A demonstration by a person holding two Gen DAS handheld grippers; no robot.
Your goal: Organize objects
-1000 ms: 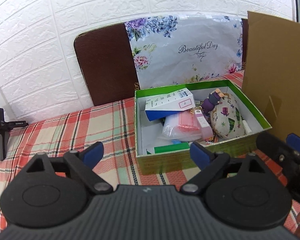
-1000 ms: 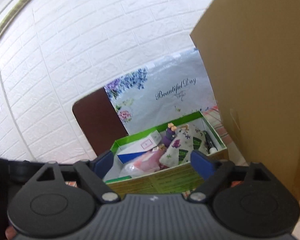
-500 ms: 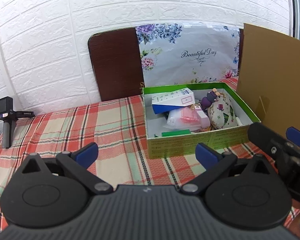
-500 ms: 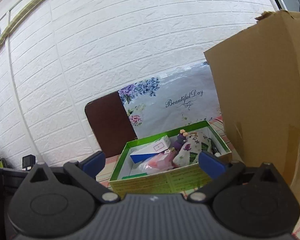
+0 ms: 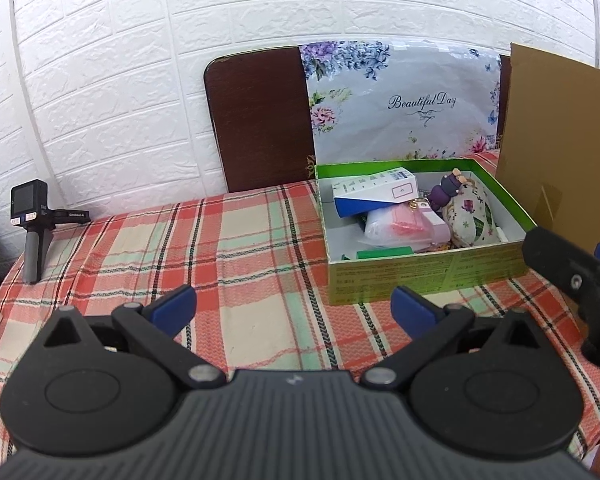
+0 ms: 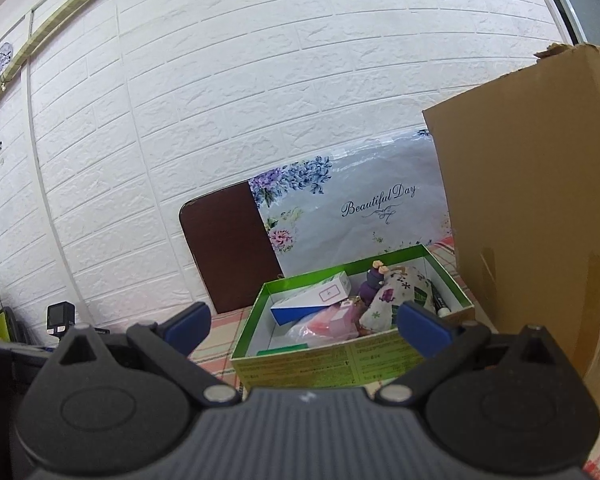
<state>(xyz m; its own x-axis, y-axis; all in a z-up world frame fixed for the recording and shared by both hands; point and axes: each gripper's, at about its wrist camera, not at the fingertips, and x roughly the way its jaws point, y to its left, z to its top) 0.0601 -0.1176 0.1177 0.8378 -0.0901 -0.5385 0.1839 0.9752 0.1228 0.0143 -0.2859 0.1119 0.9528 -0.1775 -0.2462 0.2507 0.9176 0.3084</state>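
White brick-pattern wall; a bench [image 5: 236, 248] under red-green plaid cloth. A brown board [image 5: 260, 120] and a floral "Beautiful Day" bag [image 5: 404, 108] lean on the wall. A big cardboard box [image 6: 532, 216] stands at the right edge. A small camera on a grip [image 5: 30, 216] stands at the far left of the bench.

Task things: all sit inside the open green box [image 5: 424, 280], which rests on the cloth just beside the cardboard box. Inside: a white-blue carton [image 5: 374, 196] leaning across the back left, a pink pack in clear wrap [image 5: 404, 228] mid-box, a floral pouch [image 5: 470, 220] at right, a purple figure [image 5: 446, 192] touching its top, and a green slab [image 5: 384, 254] low at the front wall.

Left tongs [image 5: 294, 308]: jaws have just been opening, now spread wide, nothing between them, over bare cloth short of the box. Right tongs [image 6: 304, 326]: the same, just opened to full, empty, aimed at the box from nearer the cardboard box.

Handling, as judged:
- Carton: light, stiff; pinch across the narrow faces.
- Wrapped pack: slick film, soft; likely to slide, so take it mid-body.
- Pouch: soft, squashy; grip the bulge firmly.
- Green box: thin card walls that may flex; take it with both tongs, one at each end.
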